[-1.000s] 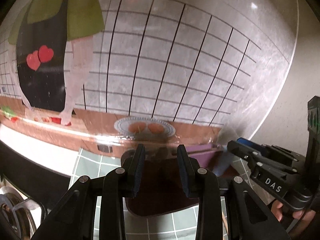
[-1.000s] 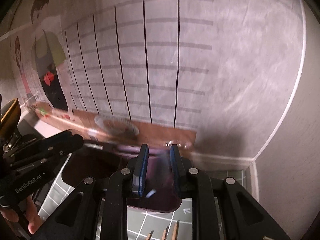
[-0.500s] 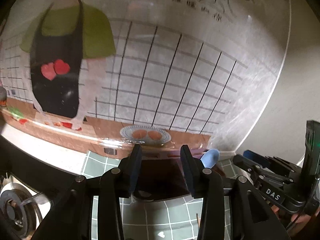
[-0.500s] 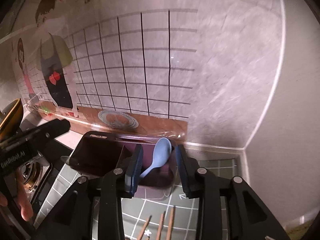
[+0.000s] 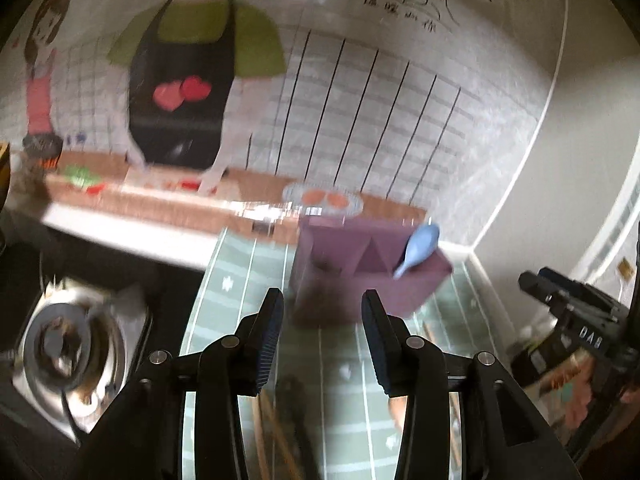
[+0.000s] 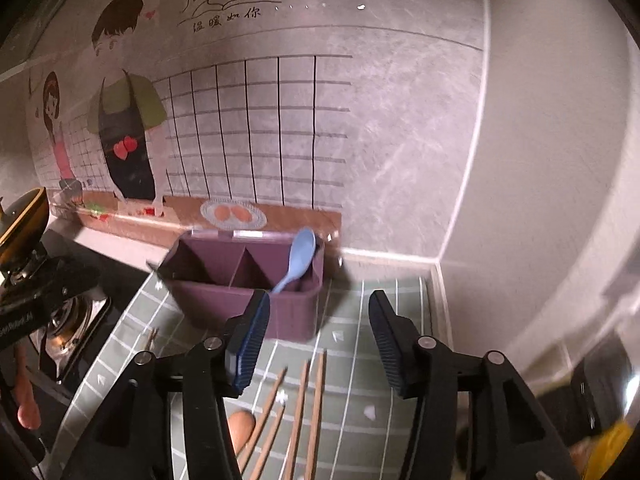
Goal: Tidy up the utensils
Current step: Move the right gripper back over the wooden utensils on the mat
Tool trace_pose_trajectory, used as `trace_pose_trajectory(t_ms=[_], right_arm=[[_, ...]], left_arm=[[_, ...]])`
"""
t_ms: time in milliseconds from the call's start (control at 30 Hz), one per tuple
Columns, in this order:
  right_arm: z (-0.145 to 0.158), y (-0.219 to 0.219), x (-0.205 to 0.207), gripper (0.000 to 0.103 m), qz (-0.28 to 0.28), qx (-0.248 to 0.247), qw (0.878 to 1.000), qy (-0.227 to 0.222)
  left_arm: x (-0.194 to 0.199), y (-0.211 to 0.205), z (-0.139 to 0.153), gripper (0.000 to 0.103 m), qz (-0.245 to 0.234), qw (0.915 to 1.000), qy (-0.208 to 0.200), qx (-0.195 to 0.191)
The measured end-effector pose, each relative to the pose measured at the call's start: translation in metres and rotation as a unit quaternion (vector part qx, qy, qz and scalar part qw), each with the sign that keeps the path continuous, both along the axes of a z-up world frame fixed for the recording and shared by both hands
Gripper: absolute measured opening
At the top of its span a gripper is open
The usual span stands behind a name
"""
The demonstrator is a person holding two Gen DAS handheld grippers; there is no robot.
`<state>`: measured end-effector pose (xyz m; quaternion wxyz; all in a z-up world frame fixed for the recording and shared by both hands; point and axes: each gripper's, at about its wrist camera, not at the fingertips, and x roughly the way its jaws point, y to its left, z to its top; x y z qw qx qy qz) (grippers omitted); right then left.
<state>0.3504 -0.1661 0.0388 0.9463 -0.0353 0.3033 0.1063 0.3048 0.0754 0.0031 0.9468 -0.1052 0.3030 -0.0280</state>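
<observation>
chopsticks (image 6: 298, 412): lower ends cut off | left view: motion-blurred

Each black hand-held gripper (image 6: 318, 340) has blue ribbed finger pads (image 6: 250, 340) and silver screws

Spoon (image 6: 298, 258) in holder (image 6: 248, 304); chopsticks (image 6: 316, 408) before it.

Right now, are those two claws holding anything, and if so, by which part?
Nothing is held. The left claw and the right claw are both open and empty. The blue spoon stands in the purple holder, and the chopsticks lie on the mat.
</observation>
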Motion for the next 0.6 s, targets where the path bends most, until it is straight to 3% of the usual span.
trace_pose_trajectory(t_ms=[267, 400, 600], right_arm=[[-0.021, -0.006, -0.053, 0.05, 0.027, 0.021, 0.999, 0.022], [-0.036, -0.004, -0.082, 0.049, 0.028, 0.001, 0.999, 0.03], [-0.063, -0.003, -0.129, 0.042, 0.047, 0.013, 0.996, 0.079]], left_arm=[[-0.051, 0.003, -0.038, 0.042, 0.005, 0.999, 0.044, 0.001], [-0.08, -0.002, -0.054, 0.042, 0.009, 0.9984, 0.055, 0.001], [-0.121, -0.011, -0.074, 0.042, 0.019, 0.9975, 0.068, -0.005]])
